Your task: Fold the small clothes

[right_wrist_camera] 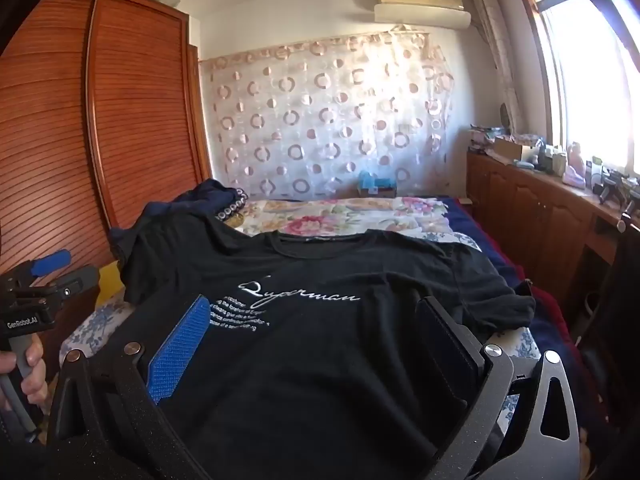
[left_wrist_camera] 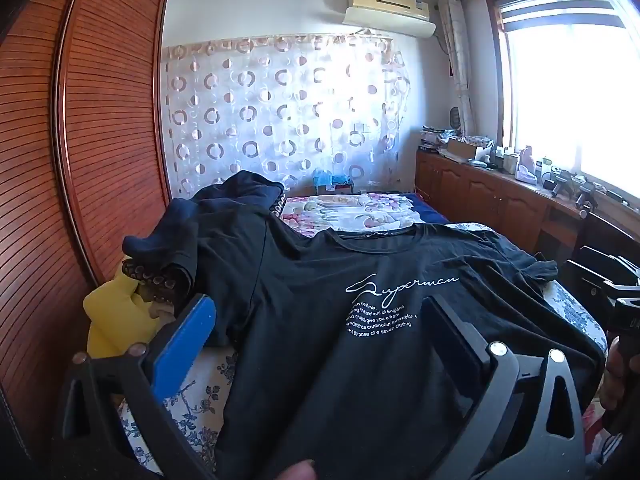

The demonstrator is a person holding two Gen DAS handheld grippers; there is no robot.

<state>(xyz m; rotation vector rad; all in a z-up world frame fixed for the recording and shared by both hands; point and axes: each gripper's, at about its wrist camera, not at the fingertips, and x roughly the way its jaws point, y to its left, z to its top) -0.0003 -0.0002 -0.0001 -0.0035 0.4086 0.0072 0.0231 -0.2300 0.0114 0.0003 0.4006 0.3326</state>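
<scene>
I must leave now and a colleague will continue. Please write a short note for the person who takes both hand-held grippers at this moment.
Left hand-held gripper: open, holds nothing, over the shirt's lower part.
Right hand-held gripper: open, holds nothing, also over the lower part.
Black T-shirt: spread front up on the bed, collar at the far side, white print showing.
Dark clothes pile: at the far left by the wardrobe.
Done: shirt laid out.
Left: all folds; then probably the pile.

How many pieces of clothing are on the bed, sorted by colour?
Black T-shirt with white lettering, spread flat: 1
Dark navy garments heaped at the far left: 1 pile, number of pieces cannot be told
Yellow cloth at the left edge: 1
Total: 3 groups seen
</scene>
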